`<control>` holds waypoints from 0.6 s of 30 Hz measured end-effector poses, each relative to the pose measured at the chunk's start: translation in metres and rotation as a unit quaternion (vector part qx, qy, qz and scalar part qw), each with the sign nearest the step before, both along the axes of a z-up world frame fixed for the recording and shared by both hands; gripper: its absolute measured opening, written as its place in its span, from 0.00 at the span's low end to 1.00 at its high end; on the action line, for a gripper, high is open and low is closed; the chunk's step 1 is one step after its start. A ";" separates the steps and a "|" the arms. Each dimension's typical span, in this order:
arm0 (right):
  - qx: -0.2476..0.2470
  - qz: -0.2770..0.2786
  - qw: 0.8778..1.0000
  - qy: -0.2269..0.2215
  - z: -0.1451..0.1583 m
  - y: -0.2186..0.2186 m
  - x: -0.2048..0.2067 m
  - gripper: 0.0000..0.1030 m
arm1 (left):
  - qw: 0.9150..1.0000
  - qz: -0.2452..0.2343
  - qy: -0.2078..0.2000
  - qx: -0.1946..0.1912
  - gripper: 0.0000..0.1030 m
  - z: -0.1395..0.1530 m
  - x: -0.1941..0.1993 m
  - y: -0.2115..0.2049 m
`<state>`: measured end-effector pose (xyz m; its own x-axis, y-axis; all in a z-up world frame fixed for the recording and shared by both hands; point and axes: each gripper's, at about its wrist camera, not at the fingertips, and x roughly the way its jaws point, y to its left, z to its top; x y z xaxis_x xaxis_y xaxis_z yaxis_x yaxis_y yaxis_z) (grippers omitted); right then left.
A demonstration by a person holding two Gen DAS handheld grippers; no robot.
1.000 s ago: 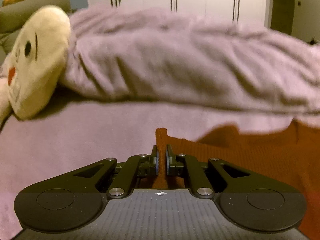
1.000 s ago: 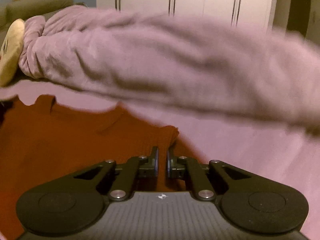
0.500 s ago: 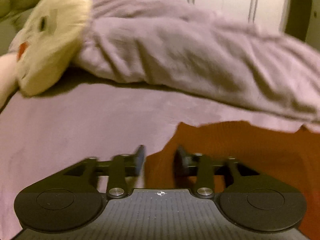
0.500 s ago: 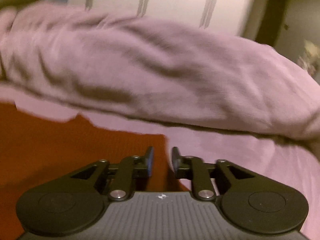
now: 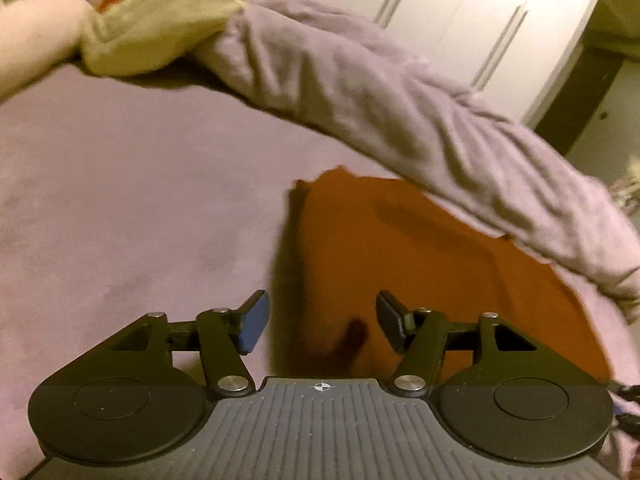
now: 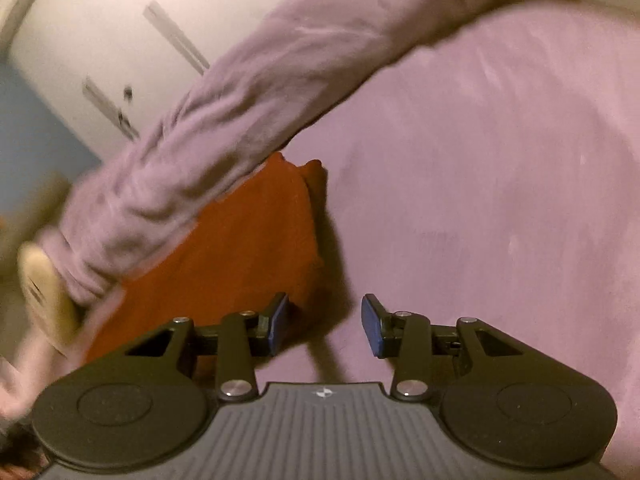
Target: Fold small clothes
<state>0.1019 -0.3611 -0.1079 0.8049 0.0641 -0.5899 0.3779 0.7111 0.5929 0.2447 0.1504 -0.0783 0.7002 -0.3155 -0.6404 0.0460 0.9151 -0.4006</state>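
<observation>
A rust-orange knit garment (image 5: 420,260) lies flat on the lilac bedsheet (image 5: 120,200), its far edge tucked under a bunched lilac blanket (image 5: 400,108). My left gripper (image 5: 322,322) hovers over the garment's near left edge; its jaws are opening and grip nothing. In the right wrist view the same garment (image 6: 248,248) lies left of centre. My right gripper (image 6: 324,326) stands just off the garment's right edge over the sheet (image 6: 480,200); its jaws are opening too, with only bare sheet between them.
A cream plush toy (image 5: 160,12) with a black eye and orange mouth lies at the far left, against the blanket (image 6: 240,112). White wardrobe doors (image 5: 480,20) stand behind the bed. Open sheet spreads left of the garment and to its right.
Both grippers were shut on the garment's corners, then let go and opened. Both have pulled back and rolled, so the views tilt. The garment now lies flat.
</observation>
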 end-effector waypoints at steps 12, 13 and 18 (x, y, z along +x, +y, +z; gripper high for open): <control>0.160 -0.058 0.985 -0.035 -0.026 -0.013 0.015 0.38 | 0.998 0.012 0.044 -0.042 0.14 -0.017 0.013 0.001; 0.158 -0.054 0.985 -0.029 -0.028 -0.011 0.020 0.38 | 0.998 0.011 0.044 -0.046 0.13 -0.016 0.013 0.002; 0.075 -0.030 0.997 0.005 -0.015 0.005 0.046 0.22 | 1.000 -0.001 0.015 -0.013 0.11 0.009 0.015 -0.001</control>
